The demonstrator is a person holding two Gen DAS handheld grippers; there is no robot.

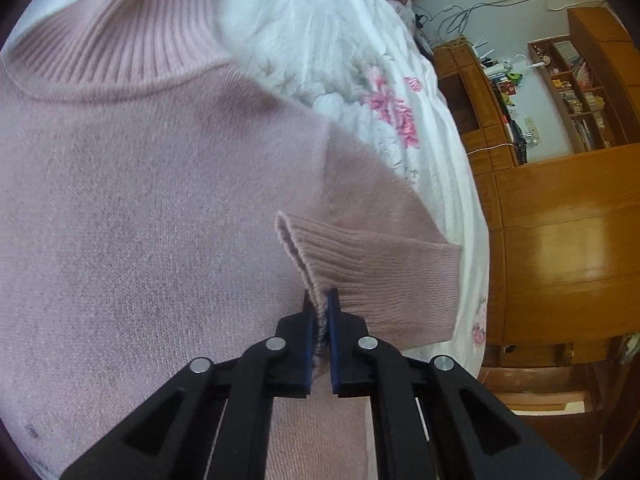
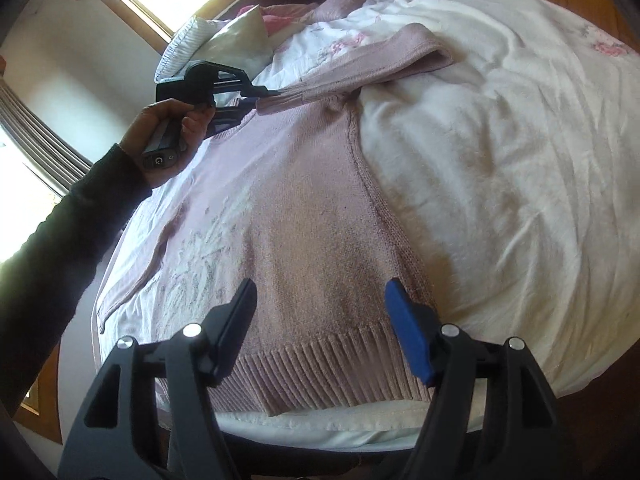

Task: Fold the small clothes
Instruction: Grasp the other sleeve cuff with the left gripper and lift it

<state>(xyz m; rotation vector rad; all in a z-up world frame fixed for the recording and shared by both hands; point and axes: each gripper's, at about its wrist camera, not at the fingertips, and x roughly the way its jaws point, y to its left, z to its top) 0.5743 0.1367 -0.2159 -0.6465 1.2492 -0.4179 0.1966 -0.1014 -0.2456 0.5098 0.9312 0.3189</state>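
My left gripper (image 1: pixel 320 300) is clenched on the sweater's (image 1: pixel 140 208) sleeve cuff (image 1: pixel 360 272), lifted over the chest. The sweater lies flat on the bed (image 2: pixel 500 140), long axis running away from my right gripper (image 2: pixel 320 320), which hangs released, probably just above the hem (image 2: pixel 320 368).

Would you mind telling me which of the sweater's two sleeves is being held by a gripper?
The sleeve folded in over the sweater's chest: the left gripper pinches its ribbed cuff. The other sleeve lies flat along the bed, untouched; the right gripper is open.
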